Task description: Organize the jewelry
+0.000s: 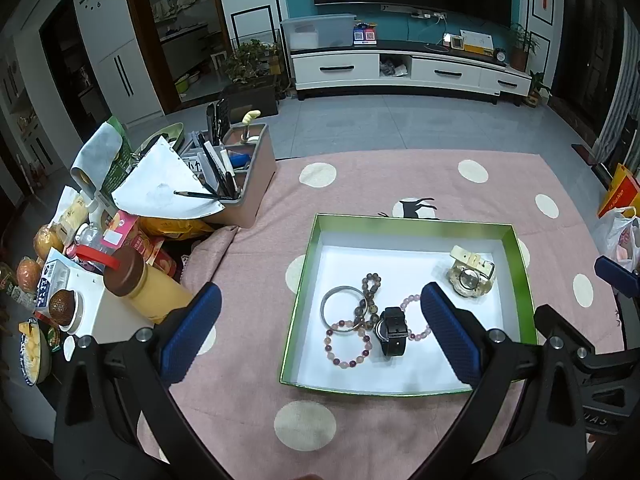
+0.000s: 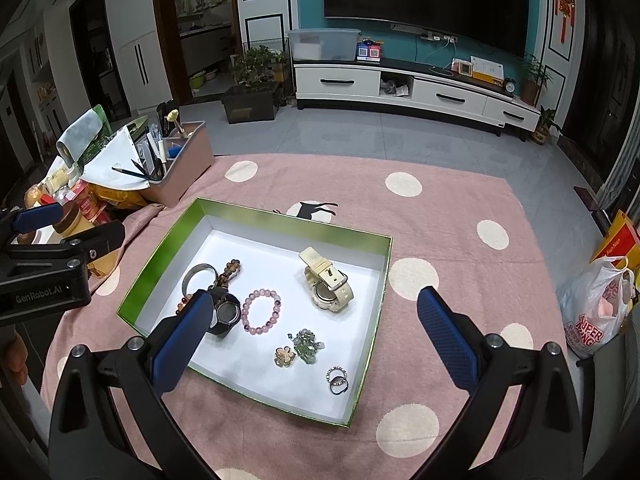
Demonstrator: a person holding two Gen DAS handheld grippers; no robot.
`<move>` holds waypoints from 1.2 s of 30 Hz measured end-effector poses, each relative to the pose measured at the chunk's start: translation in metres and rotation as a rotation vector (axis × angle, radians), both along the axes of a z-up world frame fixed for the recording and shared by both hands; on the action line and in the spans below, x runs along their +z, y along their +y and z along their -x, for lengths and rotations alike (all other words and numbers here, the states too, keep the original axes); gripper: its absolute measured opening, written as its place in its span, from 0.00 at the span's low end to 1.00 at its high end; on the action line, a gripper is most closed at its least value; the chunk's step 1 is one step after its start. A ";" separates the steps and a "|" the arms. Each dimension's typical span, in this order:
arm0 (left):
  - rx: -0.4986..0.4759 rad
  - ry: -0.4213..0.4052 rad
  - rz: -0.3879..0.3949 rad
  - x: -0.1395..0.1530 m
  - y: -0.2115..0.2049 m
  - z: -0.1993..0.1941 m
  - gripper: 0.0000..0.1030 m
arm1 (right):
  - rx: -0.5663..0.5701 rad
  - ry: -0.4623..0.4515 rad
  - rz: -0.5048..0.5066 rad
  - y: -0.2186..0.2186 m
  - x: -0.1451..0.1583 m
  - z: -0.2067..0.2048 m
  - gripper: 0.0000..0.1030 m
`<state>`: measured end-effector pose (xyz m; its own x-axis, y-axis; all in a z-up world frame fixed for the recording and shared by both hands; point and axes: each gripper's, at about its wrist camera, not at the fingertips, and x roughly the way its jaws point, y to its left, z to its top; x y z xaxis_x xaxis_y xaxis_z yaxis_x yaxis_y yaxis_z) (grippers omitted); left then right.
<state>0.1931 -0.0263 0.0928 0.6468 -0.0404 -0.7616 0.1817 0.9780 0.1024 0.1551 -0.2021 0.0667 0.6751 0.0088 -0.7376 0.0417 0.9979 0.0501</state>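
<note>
A: Where is the jewelry you are sorting?

B: It all lies in the box [image 2: 384, 264], a flat tray with shiny green walls and a white floor. The box sits on the pink cloth [image 2: 460, 200] with pale dots, and its long sides run left to right in front of you.

A: What is near the far right corner of the box?

B: The cream watch [image 2: 327, 280]. It lies with its round back up, and its thick strap points toward the far edge.

A: And the black watch?

B: The black watch [image 1: 391, 330] lies near the left side of the box. In your left view its smooth strap runs from far to near. Right beside it lies the pink bracelet [image 2: 261, 312], a ring of round, glossy beads.

A: What else is on the left?

B: A plain gray bangle [image 1: 343, 309], thin, hard and round. A brown bead string [image 1: 370, 298] lies across it, with its long line pointing to the far edge. A bracelet of mixed pink and red beads [image 1: 348, 345] overlaps the bangle's near edge.

A: And near the front edge?

B: A gold flower pin [image 2: 285, 356], a green bead bunch [image 2: 307, 345] and two thin metal rings [image 2: 337, 380] that touch each other.

A: How are your tongs?

B: Your left gripper [image 1: 320, 332] is wide apart and holds nothing. Your right gripper [image 2: 314, 336] is wide apart too, and holds nothing, above the box.
</note>
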 end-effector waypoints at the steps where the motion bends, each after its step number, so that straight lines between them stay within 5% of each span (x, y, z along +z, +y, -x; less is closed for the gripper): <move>1: 0.001 0.001 0.000 -0.001 0.000 -0.001 0.98 | 0.000 0.002 0.000 0.000 -0.001 -0.001 0.99; 36: 0.022 0.015 -0.016 -0.012 0.007 -0.008 0.98 | 0.010 0.013 -0.001 0.010 -0.009 -0.008 0.99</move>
<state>0.2014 -0.0194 0.0804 0.6356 -0.0146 -0.7719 0.1622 0.9800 0.1150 0.1629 -0.1923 0.0580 0.6655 0.0166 -0.7462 0.0319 0.9982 0.0506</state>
